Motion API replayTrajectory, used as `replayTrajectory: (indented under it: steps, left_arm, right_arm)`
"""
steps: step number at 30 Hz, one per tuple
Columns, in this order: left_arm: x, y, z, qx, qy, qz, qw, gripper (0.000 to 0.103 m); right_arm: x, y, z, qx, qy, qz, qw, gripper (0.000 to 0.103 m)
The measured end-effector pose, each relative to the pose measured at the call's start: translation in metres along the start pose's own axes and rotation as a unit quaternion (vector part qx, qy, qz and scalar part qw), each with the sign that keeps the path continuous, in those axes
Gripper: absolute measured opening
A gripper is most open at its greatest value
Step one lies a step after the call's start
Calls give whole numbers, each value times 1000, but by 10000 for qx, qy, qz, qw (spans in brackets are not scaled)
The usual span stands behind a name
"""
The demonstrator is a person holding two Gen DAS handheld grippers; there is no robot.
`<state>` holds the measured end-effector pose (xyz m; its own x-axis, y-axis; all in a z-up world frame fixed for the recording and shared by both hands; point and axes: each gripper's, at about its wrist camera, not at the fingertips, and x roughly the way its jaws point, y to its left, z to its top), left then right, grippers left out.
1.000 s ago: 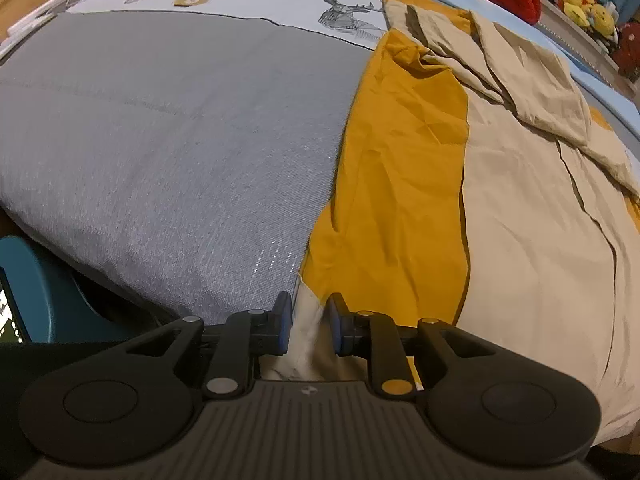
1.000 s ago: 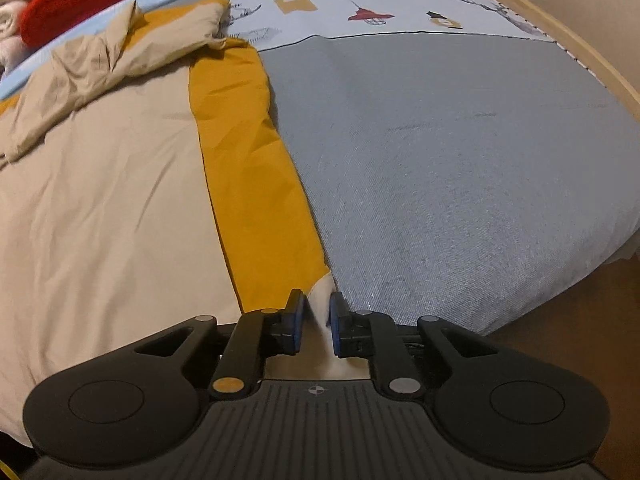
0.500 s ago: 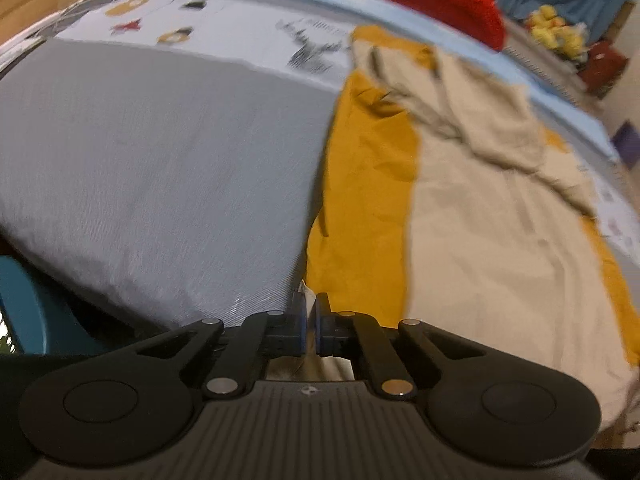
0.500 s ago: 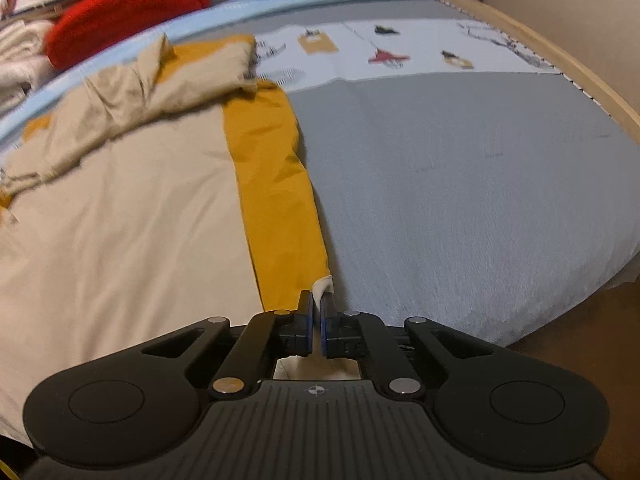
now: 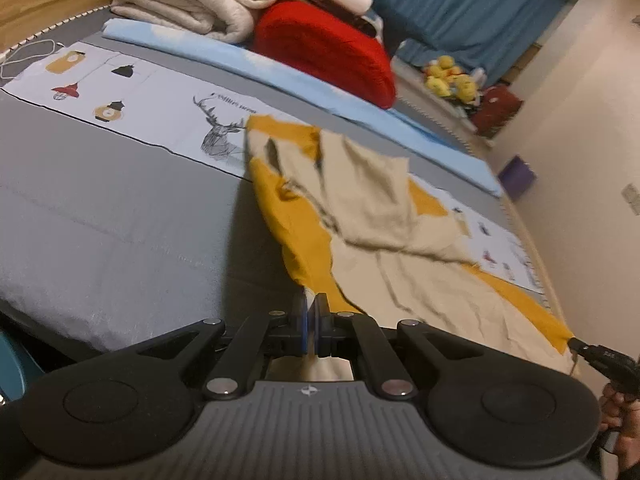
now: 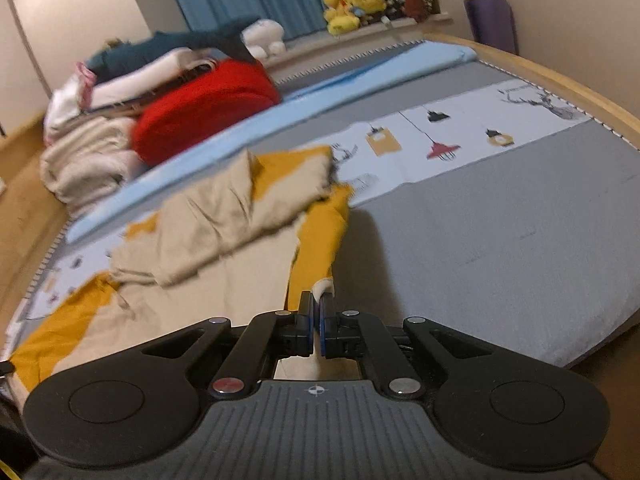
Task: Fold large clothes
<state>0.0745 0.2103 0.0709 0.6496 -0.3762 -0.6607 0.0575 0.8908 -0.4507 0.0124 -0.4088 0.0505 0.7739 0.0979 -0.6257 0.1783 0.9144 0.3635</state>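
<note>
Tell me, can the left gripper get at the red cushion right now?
Probably not: the left gripper is shut on the garment hem, and the red cushion lies across the bed, beyond the garment.

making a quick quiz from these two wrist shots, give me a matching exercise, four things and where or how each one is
Things:
1. garment
2. red cushion
3. yellow plush toys
4. left gripper

States:
a. on the ledge by the blue curtain
b. shut on a garment corner
c. beside the folded cream blanket
d. beige and mustard, spread on the grey bed

Pairs: 1-d, 2-c, 3-a, 4-b
</note>
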Motion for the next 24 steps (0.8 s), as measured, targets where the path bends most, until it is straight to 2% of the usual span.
replayTrajectory:
  steps: [4,6,8,10,13,16,18,19,21,22,23,24]
  left_arm:
    - [-45,6,-1,-100,14,-110,9999,2]
    - [-57,13,1,-304,53,-146,9994,2]
    - [-54,20,8,-463,131,-182,9987,2]
    - [-34,27,21,-565,224,-185,9980,2]
    - [24,45,46,-721,352,5,9968,2]
    - [98,63,77,-1136,535,66,9921,2]
    - [143,66,102,-1027,568,220,9928,4]
    - [161,71,111,-1186,628,320,9904,6]
    - [186,84,126,-1493,678,387,9857,18]
    - [189,90,130,-1561,561,419,9853,35]
    - [186,97,131,-1658,366,522,9841,41]
    - [184,102,130,-1769,284,617,9819,41]
  right_arm:
    - [-46,-6,-1,195,-75,397,9990,2]
    - [-64,-9,-4,268,-109,494,9984,2]
    - [-70,-15,-3,440,-83,563,9974,2]
    - [-61,-20,3,623,-35,565,9965,1]
    - [-18,-26,19,692,54,396,9968,1]
    - [45,-25,38,662,190,100,9976,1]
    - [91,-24,58,645,241,-49,9976,2]
    - [110,-22,67,577,232,-120,9980,3]
    - [143,-22,84,495,64,-384,9980,7]
    - [151,-23,89,483,-64,-588,9971,13]
    - [158,-25,94,491,-167,-714,9961,16]
    - [162,-30,95,572,-229,-729,9954,17]
